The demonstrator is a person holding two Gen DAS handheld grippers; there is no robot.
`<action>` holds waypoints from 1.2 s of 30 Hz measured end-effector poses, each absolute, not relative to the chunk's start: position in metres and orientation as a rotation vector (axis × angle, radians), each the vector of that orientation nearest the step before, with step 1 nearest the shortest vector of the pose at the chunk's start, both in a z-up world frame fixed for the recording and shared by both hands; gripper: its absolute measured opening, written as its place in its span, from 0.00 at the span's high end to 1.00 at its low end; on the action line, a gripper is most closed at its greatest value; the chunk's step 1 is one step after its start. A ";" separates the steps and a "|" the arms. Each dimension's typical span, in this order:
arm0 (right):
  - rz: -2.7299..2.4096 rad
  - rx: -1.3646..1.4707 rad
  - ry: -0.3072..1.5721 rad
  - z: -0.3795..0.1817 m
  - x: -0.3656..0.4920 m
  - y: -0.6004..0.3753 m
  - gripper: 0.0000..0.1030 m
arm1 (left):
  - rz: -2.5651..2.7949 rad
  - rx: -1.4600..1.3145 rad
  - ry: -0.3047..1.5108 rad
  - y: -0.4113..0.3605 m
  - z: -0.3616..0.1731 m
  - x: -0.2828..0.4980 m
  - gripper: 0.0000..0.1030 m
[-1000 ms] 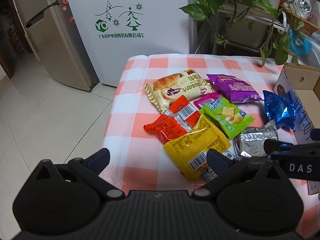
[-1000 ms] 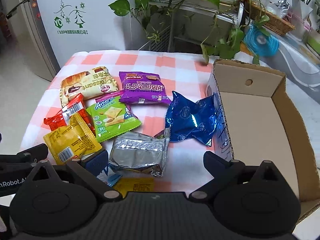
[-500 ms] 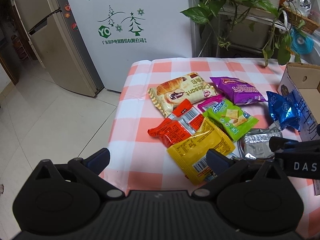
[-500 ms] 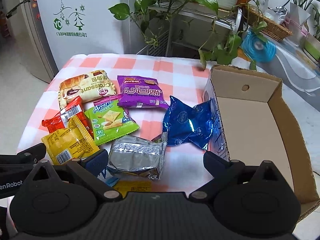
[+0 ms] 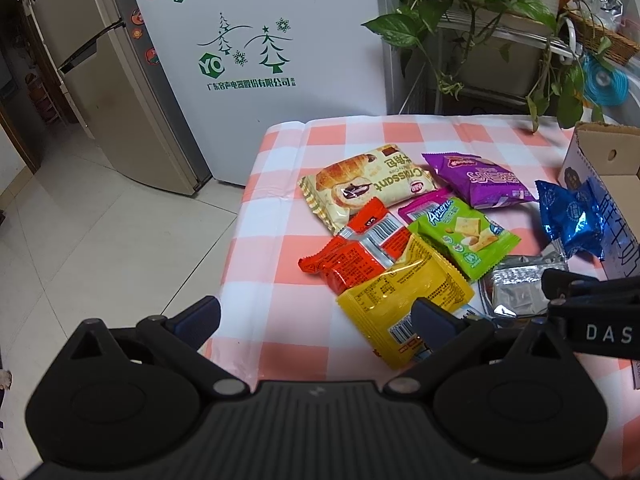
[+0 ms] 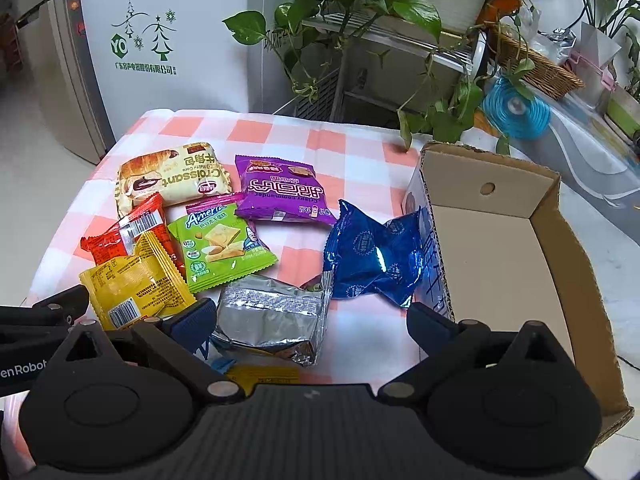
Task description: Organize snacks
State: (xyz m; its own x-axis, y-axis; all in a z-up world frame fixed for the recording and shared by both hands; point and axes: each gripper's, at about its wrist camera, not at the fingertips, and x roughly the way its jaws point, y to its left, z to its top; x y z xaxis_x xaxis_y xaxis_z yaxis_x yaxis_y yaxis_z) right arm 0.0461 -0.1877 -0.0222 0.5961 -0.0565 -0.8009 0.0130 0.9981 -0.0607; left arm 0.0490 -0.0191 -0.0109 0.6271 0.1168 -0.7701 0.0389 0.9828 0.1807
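1. The snack packets are spread on the checked tablecloth beside the cardboard box, which is seen to hold nothing; sorting is judged not yet begun.
2. The blue packet is leaned against the box's outer wall, so it is judged the shortest to transfer.
3. The silver packet lies just left of the box, directly ahead of the right gripper, whose jaws are spread wide and hold nothing.
4. Farther from the box, the yellow packet overlaps the red one; the left gripper is held wide apart and unloaded above the table's near edge.
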 end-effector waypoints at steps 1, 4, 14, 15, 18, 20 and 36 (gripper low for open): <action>-0.041 -0.052 0.929 -0.022 0.046 -0.188 0.00 | 0.044 0.188 0.892 -0.019 -0.011 0.049 0.03; -0.045 -0.055 0.926 -0.022 0.046 -0.187 0.00 | 0.045 0.191 0.890 -0.020 -0.010 0.049 0.03; -0.051 -0.071 0.912 -0.020 0.044 -0.186 0.00 | 0.042 0.190 0.889 -0.020 -0.011 0.049 0.03; -0.052 -0.075 0.909 -0.020 0.044 -0.185 0.00 | 0.042 0.191 0.888 -0.021 -0.011 0.049 0.04; -0.051 -0.079 0.904 -0.019 0.044 -0.185 0.00 | 0.042 0.192 0.887 -0.020 -0.010 0.048 0.04; -0.050 -0.075 0.905 -0.019 0.044 -0.185 0.00 | 0.042 0.191 0.887 -0.021 -0.010 0.048 0.04; -0.046 -0.084 0.895 -0.018 0.041 -0.183 0.00 | 0.039 0.176 0.889 -0.018 -0.008 0.045 0.07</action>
State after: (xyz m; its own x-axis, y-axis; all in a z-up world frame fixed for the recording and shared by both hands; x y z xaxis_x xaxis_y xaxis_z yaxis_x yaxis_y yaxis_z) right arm 0.0413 -0.1833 -0.0180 0.6252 -0.0749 -0.7769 0.0047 0.9957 -0.0922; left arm 0.0450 -0.0177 -0.0084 0.6308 0.1071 -0.7685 0.0385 0.9849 0.1688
